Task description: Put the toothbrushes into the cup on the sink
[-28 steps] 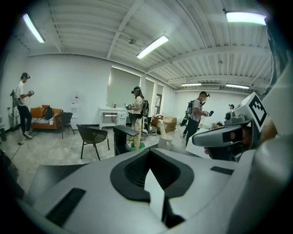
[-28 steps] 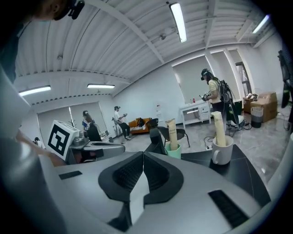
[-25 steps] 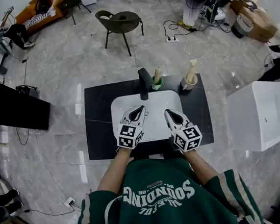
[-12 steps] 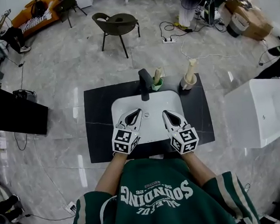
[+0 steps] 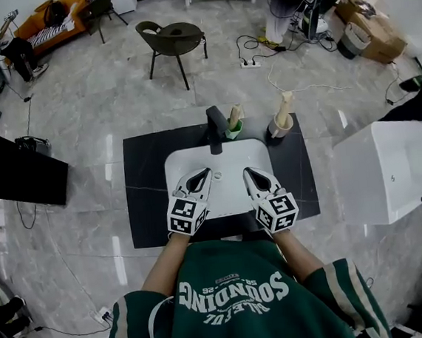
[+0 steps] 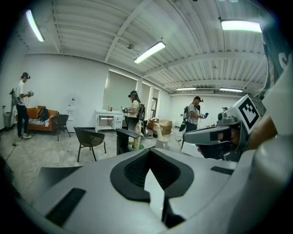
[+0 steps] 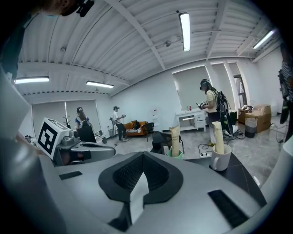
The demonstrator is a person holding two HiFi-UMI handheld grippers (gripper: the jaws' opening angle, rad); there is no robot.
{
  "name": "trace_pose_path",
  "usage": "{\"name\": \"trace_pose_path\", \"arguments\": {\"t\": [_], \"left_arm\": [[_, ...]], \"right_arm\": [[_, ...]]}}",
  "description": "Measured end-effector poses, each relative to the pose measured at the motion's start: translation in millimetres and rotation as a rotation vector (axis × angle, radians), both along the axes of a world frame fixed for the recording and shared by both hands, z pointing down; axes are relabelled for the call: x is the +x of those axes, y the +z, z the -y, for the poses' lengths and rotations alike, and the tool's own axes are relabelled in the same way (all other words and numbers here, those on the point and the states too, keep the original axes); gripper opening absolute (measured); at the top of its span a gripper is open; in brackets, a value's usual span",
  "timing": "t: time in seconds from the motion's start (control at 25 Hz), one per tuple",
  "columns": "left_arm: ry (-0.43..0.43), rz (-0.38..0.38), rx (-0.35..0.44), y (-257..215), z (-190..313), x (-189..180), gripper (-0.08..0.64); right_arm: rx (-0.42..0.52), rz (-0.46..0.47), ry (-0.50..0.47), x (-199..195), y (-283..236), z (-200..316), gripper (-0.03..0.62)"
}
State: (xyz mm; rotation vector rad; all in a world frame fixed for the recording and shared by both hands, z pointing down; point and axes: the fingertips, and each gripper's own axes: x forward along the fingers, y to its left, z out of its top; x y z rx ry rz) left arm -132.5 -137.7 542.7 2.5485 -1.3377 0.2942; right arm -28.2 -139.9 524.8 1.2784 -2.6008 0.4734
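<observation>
A green cup (image 5: 234, 132) holding a beige wrapped toothbrush (image 5: 234, 115) stands on the black counter (image 5: 144, 186) behind the white sink (image 5: 224, 156). To its right, a white mug (image 5: 280, 129) holds a second wrapped toothbrush (image 5: 285, 107). My left gripper (image 5: 200, 175) and right gripper (image 5: 251, 173) hover side by side over the basin, both shut with nothing between the jaws. The right gripper view shows the green cup (image 7: 174, 154) and the mug (image 7: 220, 158) ahead of the right gripper (image 7: 143, 157). The left gripper (image 6: 151, 157) faces the same way.
A black faucet (image 5: 214, 125) rises at the basin's back edge, just left of the green cup. A dark chair (image 5: 172, 38) stands beyond the counter, and a white cabinet (image 5: 390, 173) to the right. Cables (image 5: 292, 82) trail on the floor, and people stand about the room.
The view has shifted slightly. Both grippers stay shut over the basin, drifted a little toward me.
</observation>
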Motion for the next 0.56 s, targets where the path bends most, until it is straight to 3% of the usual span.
{"name": "trace_pose_path", "arguments": {"t": [0.56], "left_arm": [[-0.016,-0.005,-0.024,6.2,-8.3,-4.6,0.011]], "right_arm": [[-0.025,-0.041,-0.039,-1.2,2.9,-3.2,0.040]]}}
